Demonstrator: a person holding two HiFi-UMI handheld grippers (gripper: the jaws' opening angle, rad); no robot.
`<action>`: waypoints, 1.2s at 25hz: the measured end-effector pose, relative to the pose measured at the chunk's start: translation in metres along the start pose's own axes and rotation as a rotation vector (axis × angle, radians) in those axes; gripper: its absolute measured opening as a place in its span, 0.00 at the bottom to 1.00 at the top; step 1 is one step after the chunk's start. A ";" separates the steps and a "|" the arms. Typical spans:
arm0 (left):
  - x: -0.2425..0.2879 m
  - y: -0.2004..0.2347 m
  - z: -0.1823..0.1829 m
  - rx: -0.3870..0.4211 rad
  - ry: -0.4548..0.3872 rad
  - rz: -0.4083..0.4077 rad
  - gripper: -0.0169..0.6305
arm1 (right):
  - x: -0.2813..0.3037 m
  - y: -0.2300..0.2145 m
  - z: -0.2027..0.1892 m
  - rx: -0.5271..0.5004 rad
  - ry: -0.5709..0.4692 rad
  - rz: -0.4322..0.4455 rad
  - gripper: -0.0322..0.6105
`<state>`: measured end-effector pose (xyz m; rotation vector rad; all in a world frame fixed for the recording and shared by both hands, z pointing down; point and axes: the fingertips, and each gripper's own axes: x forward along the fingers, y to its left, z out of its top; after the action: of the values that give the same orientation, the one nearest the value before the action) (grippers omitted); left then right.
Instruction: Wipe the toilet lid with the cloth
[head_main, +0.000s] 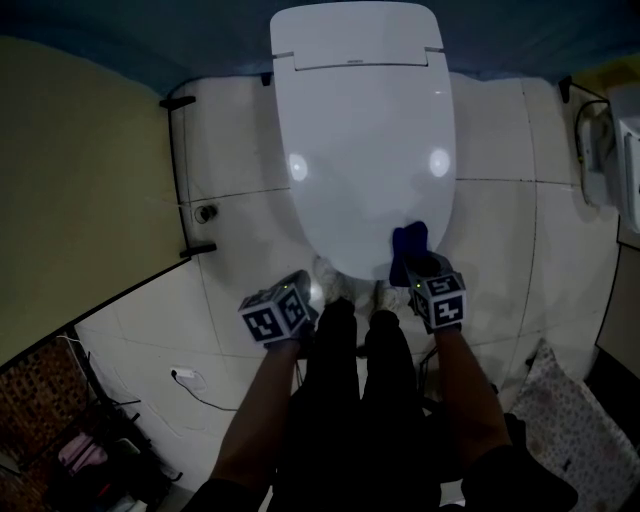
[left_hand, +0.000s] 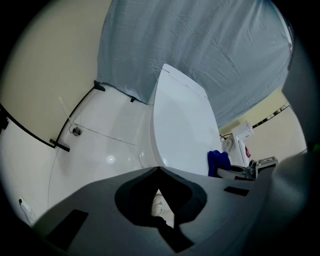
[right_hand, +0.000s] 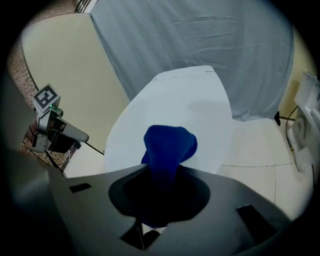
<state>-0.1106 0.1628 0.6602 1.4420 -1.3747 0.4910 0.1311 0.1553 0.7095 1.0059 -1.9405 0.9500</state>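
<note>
The left gripper (left_hand: 158, 170) hangs just off the front left edge of the closed toilet lid (head_main: 365, 150), its jaws closed on nothing. The blue cloth (right_hand: 167, 145) rests on the lid's front right edge, pinched in the right gripper's (head_main: 426, 274) jaws.

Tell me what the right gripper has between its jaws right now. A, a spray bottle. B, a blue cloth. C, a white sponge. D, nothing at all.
B: the right gripper view shows the right gripper with its jaws closed on a blue cloth, which bunches up above the jaw tips in front of the closed toilet lid.
</note>
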 end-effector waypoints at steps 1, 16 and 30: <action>-0.001 -0.002 0.001 -0.003 -0.005 0.000 0.01 | -0.003 -0.007 -0.002 -0.005 0.004 -0.009 0.16; -0.093 -0.053 0.082 -0.049 -0.221 -0.130 0.01 | -0.060 -0.075 0.050 0.101 0.058 -0.086 0.16; -0.330 -0.222 0.234 0.347 -0.690 -0.346 0.01 | -0.360 0.055 0.271 -0.058 -0.673 0.072 0.16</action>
<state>-0.0778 0.0768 0.2080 2.2197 -1.5552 -0.0139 0.1611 0.0629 0.2661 1.3462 -2.5449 0.6258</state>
